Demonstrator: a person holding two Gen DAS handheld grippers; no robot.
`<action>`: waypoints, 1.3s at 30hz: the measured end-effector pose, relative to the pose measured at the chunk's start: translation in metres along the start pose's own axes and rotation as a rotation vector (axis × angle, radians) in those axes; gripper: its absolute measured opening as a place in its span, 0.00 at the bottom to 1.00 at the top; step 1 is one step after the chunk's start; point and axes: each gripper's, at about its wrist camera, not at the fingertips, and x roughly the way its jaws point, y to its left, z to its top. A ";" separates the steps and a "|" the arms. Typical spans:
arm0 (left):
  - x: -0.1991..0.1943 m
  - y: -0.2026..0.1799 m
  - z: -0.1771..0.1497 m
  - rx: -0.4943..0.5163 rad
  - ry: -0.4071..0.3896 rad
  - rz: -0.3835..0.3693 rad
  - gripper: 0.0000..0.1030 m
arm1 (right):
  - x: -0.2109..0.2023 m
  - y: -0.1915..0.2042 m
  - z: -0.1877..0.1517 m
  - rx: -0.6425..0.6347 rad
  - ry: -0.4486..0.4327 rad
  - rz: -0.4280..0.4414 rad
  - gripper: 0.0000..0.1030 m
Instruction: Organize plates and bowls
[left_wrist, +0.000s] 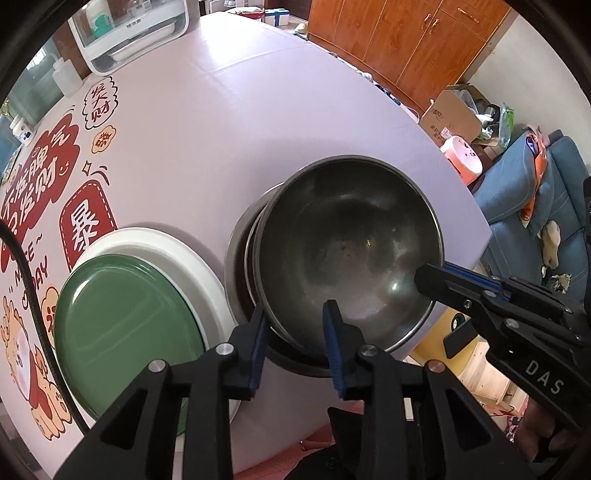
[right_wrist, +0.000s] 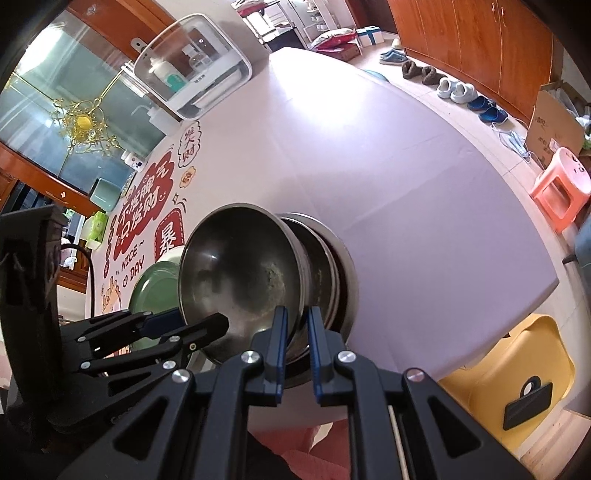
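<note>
A steel bowl (left_wrist: 351, 251) (right_wrist: 236, 273) sits tilted in a stack of steel bowls (left_wrist: 240, 266) (right_wrist: 332, 273) near the table's front edge. My left gripper (left_wrist: 295, 332) (right_wrist: 195, 325) straddles its near rim, one pad outside and one inside, with a gap between them: open. My right gripper (right_wrist: 297, 332) is shut on the opposite rim, and its fingertips (left_wrist: 428, 277) show there in the left wrist view. Left of the stack, a green plate (left_wrist: 129, 325) (right_wrist: 155, 288) lies on a white plate (left_wrist: 192, 251).
The lilac tablecloth (left_wrist: 277, 129) carries red printed lettering (left_wrist: 40, 166) at the left. A white box with a clear lid (right_wrist: 192, 74) and a squeeze bottle (left_wrist: 66, 77) stand at the far side. A yellow chair (right_wrist: 509, 369) and a pink stool (right_wrist: 561, 184) stand beyond the table edge.
</note>
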 end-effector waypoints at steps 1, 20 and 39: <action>0.000 0.000 0.000 -0.002 0.001 -0.002 0.27 | 0.000 0.000 0.001 0.000 0.001 0.000 0.11; -0.011 0.005 0.007 -0.020 -0.038 -0.028 0.34 | -0.003 0.003 0.005 -0.009 -0.016 -0.014 0.14; -0.022 0.040 0.030 0.000 -0.061 0.004 0.82 | -0.001 -0.009 -0.004 0.167 -0.019 -0.009 0.62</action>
